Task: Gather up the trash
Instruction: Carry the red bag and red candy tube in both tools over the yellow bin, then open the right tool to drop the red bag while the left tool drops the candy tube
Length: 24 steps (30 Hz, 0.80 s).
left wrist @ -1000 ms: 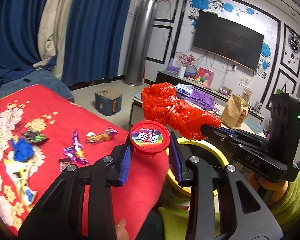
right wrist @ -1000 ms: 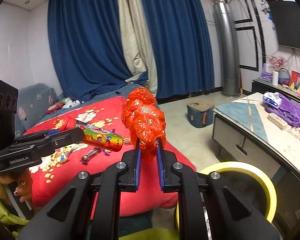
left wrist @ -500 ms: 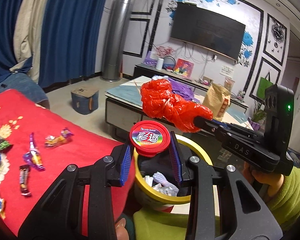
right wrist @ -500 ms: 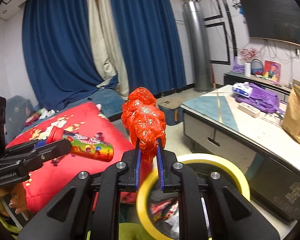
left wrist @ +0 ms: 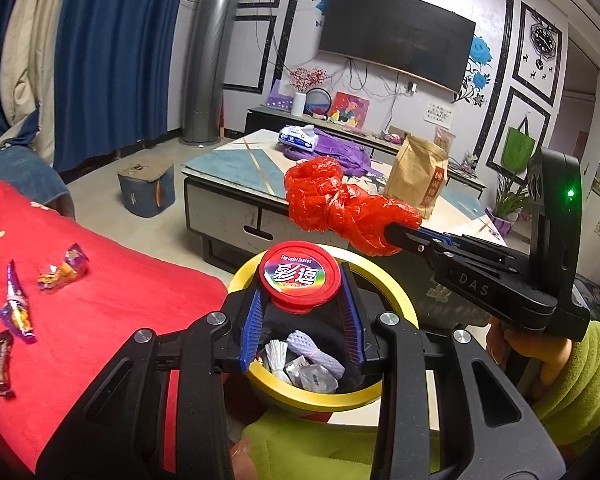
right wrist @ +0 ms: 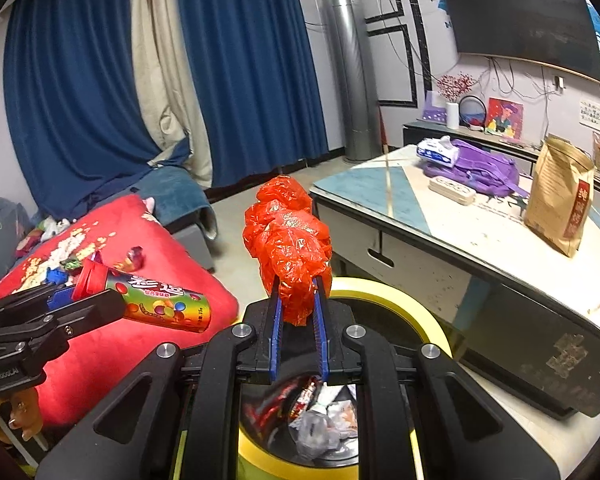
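The jaws of the left gripper (left wrist: 300, 300) are closed on a candy tube (left wrist: 300, 276), pressing on its sides just under the red cap, so the tube points forward and its printed body shows only in the right wrist view. The jaws of the right gripper (right wrist: 298, 312) are shut tight on the lower end of a crumpled red plastic bag (right wrist: 288, 240), and the rest of the bag stands up above them.

Both pieces of trash are in the air over the yellow-rimmed bin (left wrist: 320, 404). The tube is above the near part of its opening and the bag is above its far rim, I think so that each can fall straight in when the jaws let go. Inside the bin there are already white foam nets and silver wrappers.

To the left of the bin lies the red bed cover (left wrist: 100, 320), and some candy wrappers (left wrist: 62, 270) are on it, not yet collected. Behind the bin is a low bench (left wrist: 236, 168) with a brown paper bag (left wrist: 418, 176) on it; this seems not part of the trash.
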Motion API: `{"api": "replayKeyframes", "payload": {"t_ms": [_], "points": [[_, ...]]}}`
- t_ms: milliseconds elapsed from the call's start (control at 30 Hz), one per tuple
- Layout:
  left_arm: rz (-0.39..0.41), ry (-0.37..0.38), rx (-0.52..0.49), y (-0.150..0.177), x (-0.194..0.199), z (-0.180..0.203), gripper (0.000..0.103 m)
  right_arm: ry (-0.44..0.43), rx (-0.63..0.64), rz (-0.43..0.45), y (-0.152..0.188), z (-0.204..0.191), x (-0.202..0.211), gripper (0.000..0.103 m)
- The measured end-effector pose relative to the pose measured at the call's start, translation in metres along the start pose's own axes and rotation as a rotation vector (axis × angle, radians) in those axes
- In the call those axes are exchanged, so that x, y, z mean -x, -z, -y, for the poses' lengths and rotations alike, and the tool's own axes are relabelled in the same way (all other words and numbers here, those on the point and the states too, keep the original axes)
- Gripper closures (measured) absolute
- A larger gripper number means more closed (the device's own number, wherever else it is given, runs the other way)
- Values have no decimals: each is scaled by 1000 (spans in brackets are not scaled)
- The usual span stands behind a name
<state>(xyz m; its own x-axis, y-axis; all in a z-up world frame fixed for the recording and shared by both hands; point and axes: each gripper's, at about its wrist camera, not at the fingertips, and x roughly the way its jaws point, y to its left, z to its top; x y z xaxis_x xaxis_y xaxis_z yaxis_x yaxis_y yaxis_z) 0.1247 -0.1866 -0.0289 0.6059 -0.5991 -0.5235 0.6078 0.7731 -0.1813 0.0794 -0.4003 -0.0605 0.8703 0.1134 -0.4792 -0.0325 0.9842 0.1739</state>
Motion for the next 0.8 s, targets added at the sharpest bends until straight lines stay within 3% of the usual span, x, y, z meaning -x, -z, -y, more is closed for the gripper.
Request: {"api": "replayKeyframes", "payload": {"t_ms": [800], "points": [[-123,70,-19,20,-55,8,76,67,-92,-162,27,41,-41,89]]}}
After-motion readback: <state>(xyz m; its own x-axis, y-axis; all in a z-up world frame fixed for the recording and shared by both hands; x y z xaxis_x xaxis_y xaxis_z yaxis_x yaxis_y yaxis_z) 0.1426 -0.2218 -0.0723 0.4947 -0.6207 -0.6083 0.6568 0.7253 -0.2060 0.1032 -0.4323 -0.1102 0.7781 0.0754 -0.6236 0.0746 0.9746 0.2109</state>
